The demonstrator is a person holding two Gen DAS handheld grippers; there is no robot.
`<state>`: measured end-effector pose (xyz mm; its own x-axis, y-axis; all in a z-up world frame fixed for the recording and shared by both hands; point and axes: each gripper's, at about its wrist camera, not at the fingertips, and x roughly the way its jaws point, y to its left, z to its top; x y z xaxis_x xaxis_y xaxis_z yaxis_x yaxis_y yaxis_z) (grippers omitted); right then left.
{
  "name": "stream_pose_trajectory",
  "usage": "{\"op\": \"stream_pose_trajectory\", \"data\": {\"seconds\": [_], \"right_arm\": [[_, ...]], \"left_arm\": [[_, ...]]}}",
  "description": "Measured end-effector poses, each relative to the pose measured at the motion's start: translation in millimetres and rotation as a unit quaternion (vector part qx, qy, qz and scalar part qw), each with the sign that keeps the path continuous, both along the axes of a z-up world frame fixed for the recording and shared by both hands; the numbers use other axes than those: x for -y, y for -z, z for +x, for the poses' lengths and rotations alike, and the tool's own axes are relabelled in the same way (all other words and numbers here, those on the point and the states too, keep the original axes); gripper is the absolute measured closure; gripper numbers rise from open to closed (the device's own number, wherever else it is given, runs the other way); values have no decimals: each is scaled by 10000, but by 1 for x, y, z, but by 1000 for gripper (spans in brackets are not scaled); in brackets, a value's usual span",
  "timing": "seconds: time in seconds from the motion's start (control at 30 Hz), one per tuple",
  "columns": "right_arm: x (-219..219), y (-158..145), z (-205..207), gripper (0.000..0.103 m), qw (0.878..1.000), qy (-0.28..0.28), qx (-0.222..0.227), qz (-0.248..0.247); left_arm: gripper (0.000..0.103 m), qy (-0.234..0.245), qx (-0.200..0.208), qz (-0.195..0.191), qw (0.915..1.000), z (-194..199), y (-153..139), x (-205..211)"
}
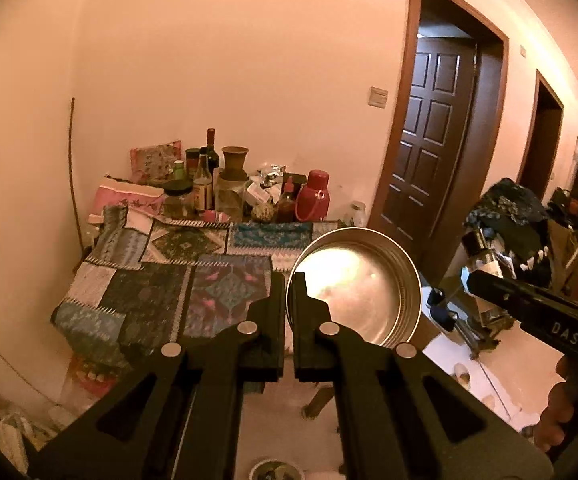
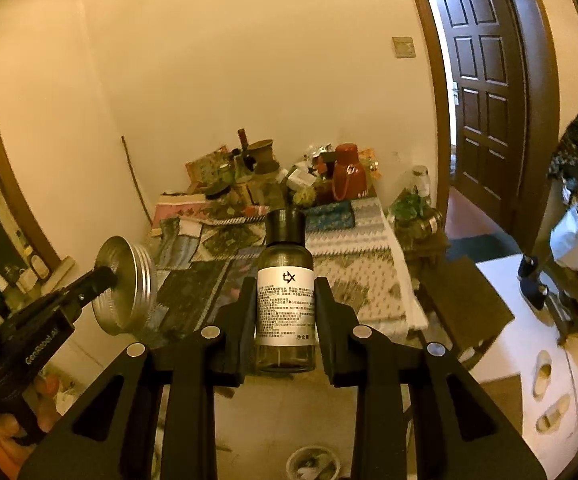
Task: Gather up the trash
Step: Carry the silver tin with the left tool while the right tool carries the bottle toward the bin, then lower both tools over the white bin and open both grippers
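My left gripper (image 1: 288, 280) is shut on the rim of a shallow round metal tin (image 1: 363, 288), held in the air with its shiny inside facing the camera. In the right wrist view that same tin (image 2: 127, 284) hangs at the left, gripped by the left gripper (image 2: 105, 276). My right gripper (image 2: 286, 284) is shut on a small dark bottle (image 2: 286, 300) with a black cap and a white printed label, held upright. In the left wrist view the right gripper (image 1: 473, 276) and its bottle (image 1: 485, 256) show at the right edge.
A table (image 1: 161, 280) with a patchwork cloth stands ahead, its far end crowded with bottles, jars and a red flask (image 1: 313, 196). A dark wooden door (image 2: 485, 80) is at the right. A small bin (image 2: 313, 464) sits on the floor below. Slippers (image 2: 545, 368) lie on a white mat.
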<state>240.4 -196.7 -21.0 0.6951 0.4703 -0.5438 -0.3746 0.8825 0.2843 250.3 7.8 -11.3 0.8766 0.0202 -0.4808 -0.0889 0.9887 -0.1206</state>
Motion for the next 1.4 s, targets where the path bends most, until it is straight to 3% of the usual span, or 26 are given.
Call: {"op": "stream_pose_trajectory", "data": {"seconds": [0.27, 0.4, 0.8, 1.0, 1.17, 1.4], "right_arm": [[-11, 10, -83, 78, 9997, 51, -242, -65], [-10, 15, -107, 78, 9991, 89, -409, -96], [0, 42, -125, 78, 9959, 148, -858, -254], [8, 78, -117, 78, 9921, 40, -1219, -292], [12, 129, -102, 78, 9858, -89, -1624, -425], [2, 221, -83, 78, 9716, -353, -2229, -713]], "left_arm": [[102, 139, -132, -41, 9998, -96, 15, -13], [102, 270, -256, -102, 9993, -122, 22, -11], [102, 316, -778, -219, 9962, -141, 57, -4], [102, 253, -1334, -288, 9903, -119, 104, 8], [102, 169, -1713, -356, 9844, -104, 155, 20], [102, -98, -2290, -426, 9724, -90, 248, 22]]}}
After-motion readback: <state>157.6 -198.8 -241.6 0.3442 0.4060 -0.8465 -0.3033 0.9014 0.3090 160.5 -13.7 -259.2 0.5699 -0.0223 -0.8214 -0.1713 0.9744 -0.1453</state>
